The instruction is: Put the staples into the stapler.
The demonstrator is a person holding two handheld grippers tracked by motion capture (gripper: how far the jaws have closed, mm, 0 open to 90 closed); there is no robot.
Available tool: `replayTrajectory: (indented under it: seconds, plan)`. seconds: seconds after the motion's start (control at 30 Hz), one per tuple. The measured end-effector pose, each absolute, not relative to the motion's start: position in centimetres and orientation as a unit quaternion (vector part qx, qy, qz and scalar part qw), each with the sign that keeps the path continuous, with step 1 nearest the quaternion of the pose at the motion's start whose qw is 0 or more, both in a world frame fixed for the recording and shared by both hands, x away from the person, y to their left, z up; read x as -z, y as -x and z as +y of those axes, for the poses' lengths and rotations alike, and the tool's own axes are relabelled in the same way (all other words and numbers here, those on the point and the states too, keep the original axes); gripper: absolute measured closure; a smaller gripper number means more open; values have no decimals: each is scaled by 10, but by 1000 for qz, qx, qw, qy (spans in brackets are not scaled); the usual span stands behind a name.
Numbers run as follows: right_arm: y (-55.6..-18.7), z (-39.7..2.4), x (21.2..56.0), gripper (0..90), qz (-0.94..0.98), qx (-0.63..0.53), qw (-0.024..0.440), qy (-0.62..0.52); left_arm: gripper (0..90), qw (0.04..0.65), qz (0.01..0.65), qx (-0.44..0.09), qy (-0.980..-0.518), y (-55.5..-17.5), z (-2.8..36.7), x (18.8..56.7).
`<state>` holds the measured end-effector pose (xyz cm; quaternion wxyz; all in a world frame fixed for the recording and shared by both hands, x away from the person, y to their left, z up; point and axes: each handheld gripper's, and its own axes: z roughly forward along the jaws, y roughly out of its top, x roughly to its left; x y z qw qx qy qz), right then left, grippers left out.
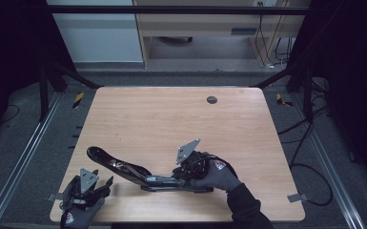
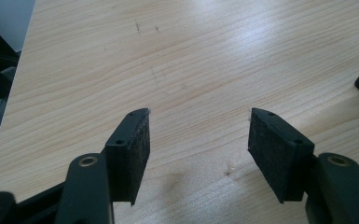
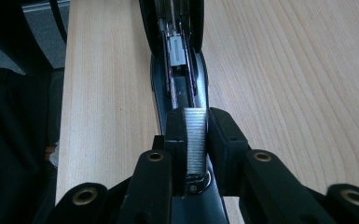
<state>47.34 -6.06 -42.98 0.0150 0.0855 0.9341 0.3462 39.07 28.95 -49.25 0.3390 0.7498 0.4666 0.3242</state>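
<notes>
A: Check for markings first. Can you read anything?

B: Each glove carries a small red-and-white emblem on its back; the lettering is too small to read. The stapler point(image 1: 138, 172) shows no legible writing.

A: Confirm where the stapler lies.

B: It is opened flat on the table point(image 1: 171, 119), near the front edge, slightly right of centre. Its black top arm runs out toward 10 o'clock from the hinge; the base and magazine channel lie toward 3 o'clock, under your right gripper point(image 1: 183, 175).

A: State your right hand's pose.

B: Your right hand point(image 1: 217, 174) comes in from 5 o'clock, the gripper pointing toward 9 o'clock, level along the magazine. In the right gripper view, the jaws are clamped on a strip of staples point(image 3: 196, 140), held directly over the open channel.

A: And the channel's contents?

B: A silver pusher block point(image 3: 176, 49) sits between the rails farther along; you cannot tell whether staples lie beneath.

A: Left hand?

B: Your left gripper point(image 1: 106, 183) rests at 7 o'clock by the table's corner, jaws spread apart with bare wood between the pads point(image 2: 137, 154).
</notes>
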Motion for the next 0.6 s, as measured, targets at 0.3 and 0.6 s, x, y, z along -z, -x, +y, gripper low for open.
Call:
replayTrajectory:
  seconds: [0.3,0.6]
  plan:
    - [-474,-59,435,782,937,-339,11,-85,385,339,467,-324,-750,-391,289,492]
    - [-474,-58,436,782,939,-333,12,-80,385,338,466,-324,-750,-391,289,493]
